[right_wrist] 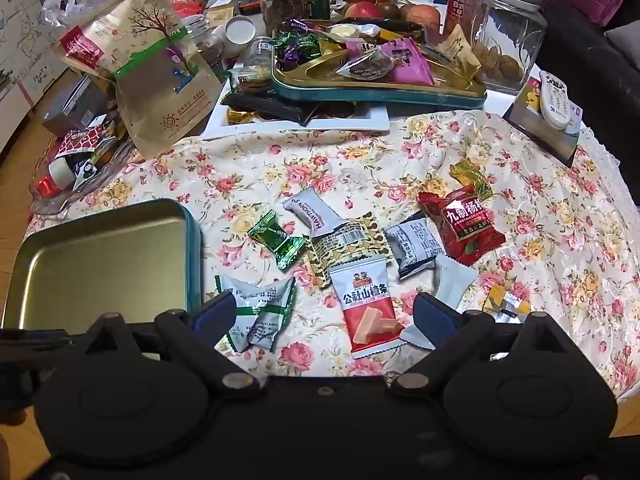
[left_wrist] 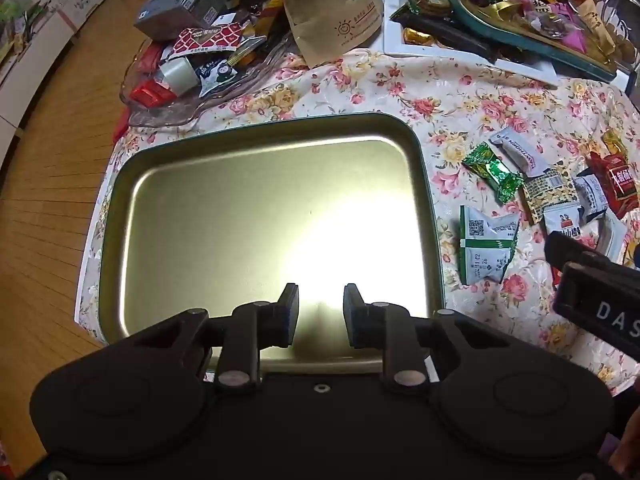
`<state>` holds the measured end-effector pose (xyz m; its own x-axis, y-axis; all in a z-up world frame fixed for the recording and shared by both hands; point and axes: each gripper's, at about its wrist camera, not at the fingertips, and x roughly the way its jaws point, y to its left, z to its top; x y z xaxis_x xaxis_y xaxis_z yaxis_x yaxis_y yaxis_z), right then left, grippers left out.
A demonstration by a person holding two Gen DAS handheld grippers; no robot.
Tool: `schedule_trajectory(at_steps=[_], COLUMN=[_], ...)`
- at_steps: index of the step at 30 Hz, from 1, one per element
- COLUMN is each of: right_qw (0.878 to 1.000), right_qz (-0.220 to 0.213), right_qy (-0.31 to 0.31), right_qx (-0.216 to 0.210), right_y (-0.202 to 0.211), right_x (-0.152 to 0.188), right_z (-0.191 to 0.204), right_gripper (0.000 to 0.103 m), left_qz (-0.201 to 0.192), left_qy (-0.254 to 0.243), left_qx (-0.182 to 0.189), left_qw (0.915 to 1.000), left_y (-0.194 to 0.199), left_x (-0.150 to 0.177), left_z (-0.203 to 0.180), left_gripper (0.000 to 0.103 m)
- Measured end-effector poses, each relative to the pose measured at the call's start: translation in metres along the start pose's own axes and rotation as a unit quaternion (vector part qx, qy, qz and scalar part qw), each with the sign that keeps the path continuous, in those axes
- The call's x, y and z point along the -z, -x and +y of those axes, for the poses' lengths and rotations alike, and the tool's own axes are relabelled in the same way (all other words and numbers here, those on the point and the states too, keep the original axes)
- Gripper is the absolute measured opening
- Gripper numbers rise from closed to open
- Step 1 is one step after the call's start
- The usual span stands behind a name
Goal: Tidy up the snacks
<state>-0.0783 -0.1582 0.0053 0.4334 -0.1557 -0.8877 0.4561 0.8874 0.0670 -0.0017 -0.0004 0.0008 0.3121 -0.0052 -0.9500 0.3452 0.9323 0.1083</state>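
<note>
An empty gold metal tray with a teal rim lies on the floral tablecloth. My left gripper hovers over its near edge, jaws slightly apart with nothing between them. To the tray's right lie several loose wrapped snacks: a green-and-white packet, a red-and-white hawthorn packet, a green candy, a grey packet and a red packet. My right gripper is wide open just above the green-and-white and red-and-white packets, holding nothing. One of its fingers shows in the left wrist view.
A glass dish of snacks sits beyond the tray at the table's left edge. A brown paper bag, a teal tray heaped with sweets, a glass jar and a remote crowd the back. Wood floor lies left.
</note>
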Motion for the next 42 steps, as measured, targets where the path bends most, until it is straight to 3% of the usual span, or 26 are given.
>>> schedule_trajectory(at_steps=[4, 20, 42], right_qw=[1.000, 1.000, 1.000], right_qz=[-0.003, 0.008, 0.008], right_qy=[0.008, 0.018, 0.021], right_qx=[-0.002, 0.007, 0.008], right_y=[0.0022, 0.0005, 0.0000], right_x=[-0.0003, 0.0017, 0.0028], right_z=[0.0017, 0.0065, 0.0076], right_gripper=[0.100, 0.100, 0.100], left_qz=[-0.024, -0.012, -0.006], left_qy=[-0.015, -0.045, -0.043], left_qx=[-0.019, -0.025, -0.029], left_qw=[0.9994, 0.9986, 0.9986], left_y=[0.0042, 0.0061, 0.0034], left_x=[0.0067, 0.0037, 0.0056], left_z=[-0.0032, -0.0057, -0.0075], left_gripper=[0.032, 0.032, 0.032])
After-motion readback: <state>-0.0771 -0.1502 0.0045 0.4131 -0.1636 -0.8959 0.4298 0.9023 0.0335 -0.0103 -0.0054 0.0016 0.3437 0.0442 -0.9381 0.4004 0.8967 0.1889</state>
